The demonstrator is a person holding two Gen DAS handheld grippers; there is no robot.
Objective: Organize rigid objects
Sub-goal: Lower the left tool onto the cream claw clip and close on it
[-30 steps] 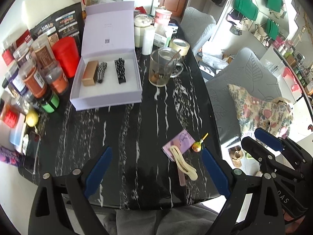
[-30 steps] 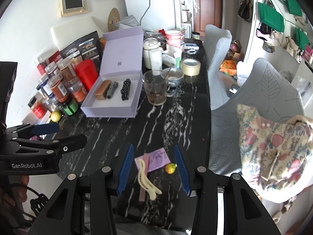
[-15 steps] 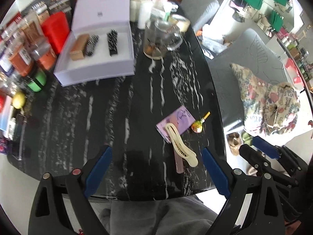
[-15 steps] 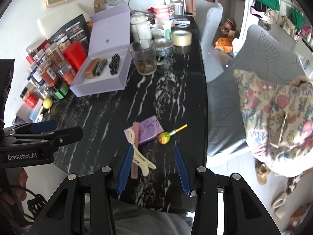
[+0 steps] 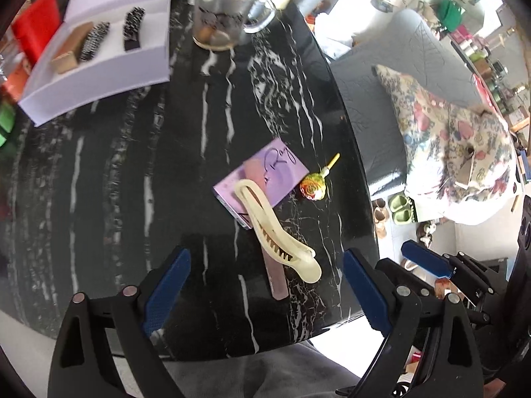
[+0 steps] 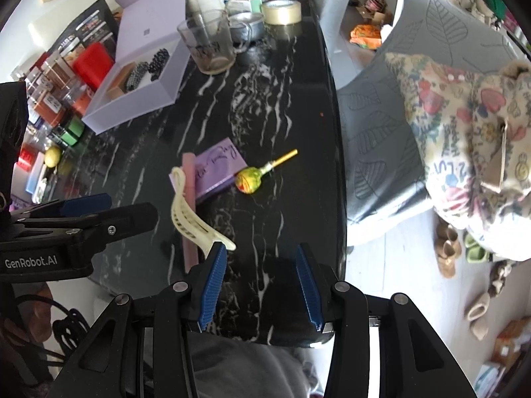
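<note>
A cream hair claw clip [image 5: 275,232] [image 6: 192,219] lies on the black marble table [image 5: 132,172] across a pink stick [image 5: 275,278] and a purple notepad [image 5: 268,172] [image 6: 215,169]. A wrapped lollipop [image 5: 313,187] [image 6: 250,180] lies just right of the pad. My left gripper [image 5: 265,292] is open and empty, just short of the clip. My right gripper [image 6: 259,285] is open and empty near the table's front edge; its left pad is close to the clip's tip. The open lilac box [image 5: 109,56] [image 6: 142,76] at the back left holds a brown block and two dark brushes.
A glass mug [image 5: 215,16] [image 6: 207,46] stands behind the box. Jars and a red canister [image 6: 94,63] line the left side. Tape roll [image 6: 282,11] sits at the far end. A grey chair with a floral cushion [image 6: 464,132] stands right of the table.
Both grippers have moved down and forward toward the clip, pad and lollipop, which now look larger and closer. Both stay open. Nothing on the table has moved.
</note>
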